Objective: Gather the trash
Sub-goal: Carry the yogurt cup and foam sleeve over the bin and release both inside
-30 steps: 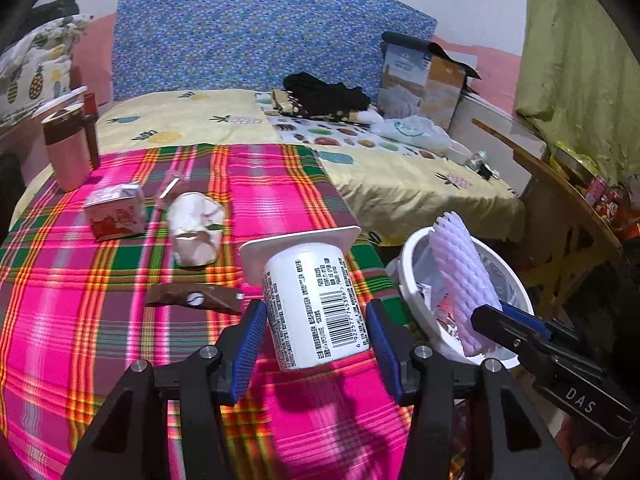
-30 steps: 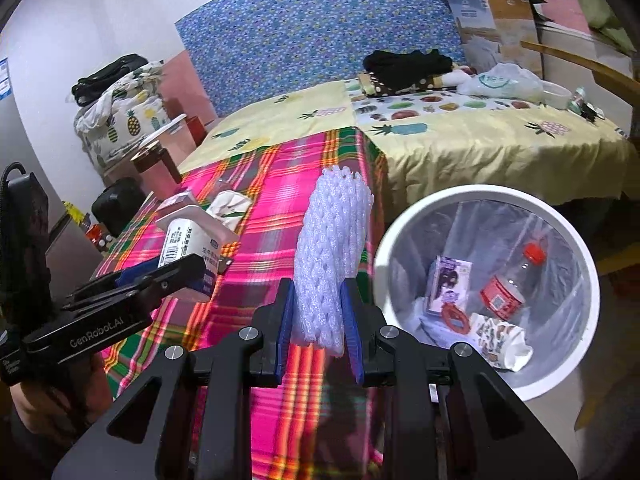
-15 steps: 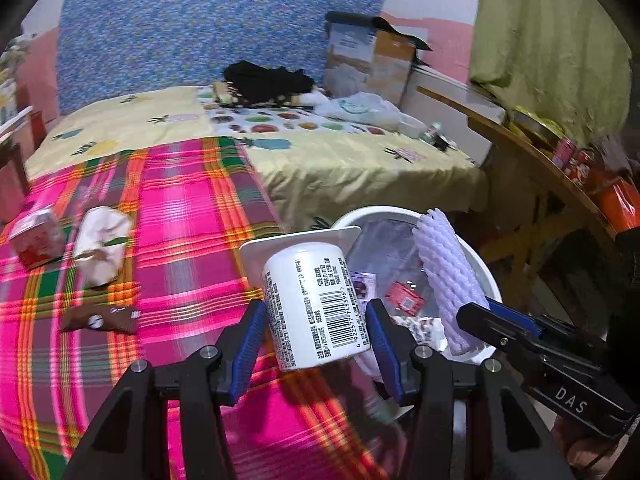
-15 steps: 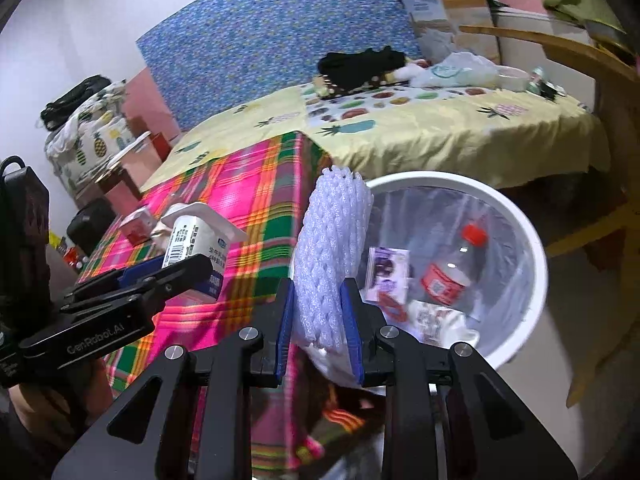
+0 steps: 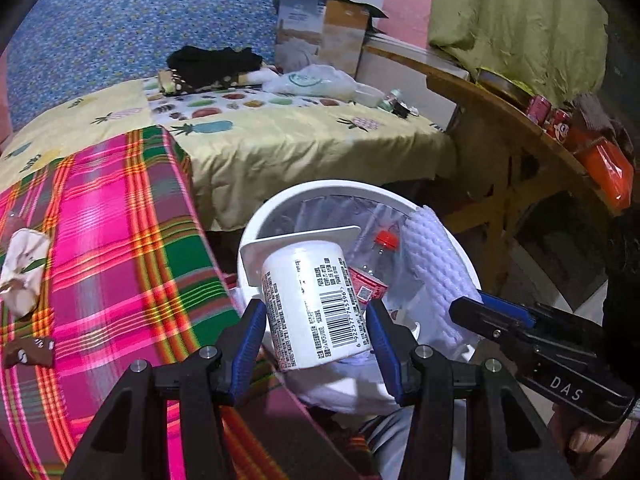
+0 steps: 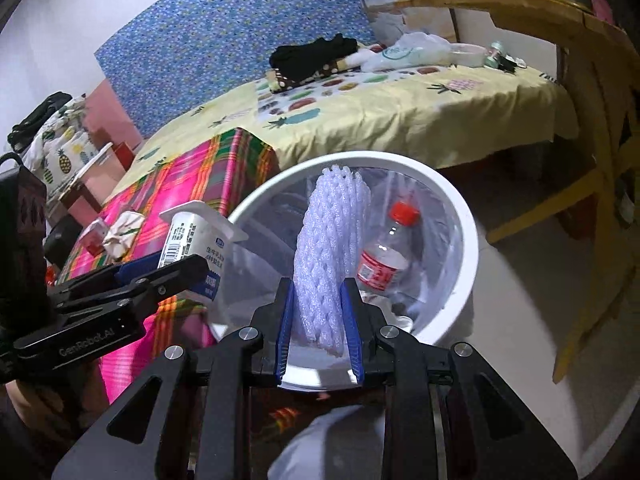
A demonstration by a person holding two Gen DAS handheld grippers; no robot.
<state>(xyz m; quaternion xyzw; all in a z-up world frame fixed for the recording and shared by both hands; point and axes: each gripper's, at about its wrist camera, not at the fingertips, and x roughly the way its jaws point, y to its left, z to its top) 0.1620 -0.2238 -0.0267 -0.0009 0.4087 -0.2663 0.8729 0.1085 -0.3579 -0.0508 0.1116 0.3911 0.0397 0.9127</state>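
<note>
Two items hang over the white bin (image 6: 460,216), ahead of both claws: the left claw (image 5: 316,340) clamps a yogurt cup (image 5: 312,304), the right claw (image 6: 320,320) pinches a foam fruit net (image 6: 332,248). A bottle (image 6: 384,252) already lies inside. A crumpled paper (image 5: 22,272) and brown wrapper (image 5: 28,352) remain on the desk (image 5: 120,240), left of the left claw. Bin bottom is partly hidden.

Home bedroom, lived-in. Bed (image 5: 312,148) with yellow pineapple-print sheet, pink-green plaid blanket (image 5: 120,248) over its near part, blue floral headboard panel (image 5: 132,28) against the wall. Black clothes (image 5: 212,65) and a plastic bag (image 5: 316,80) lie on the bed. Cardboard box (image 5: 324,36) behind, wooden desk (image 5: 504,120) with cans beside, white lined trash bin (image 6: 460,216) on the floor.
</note>
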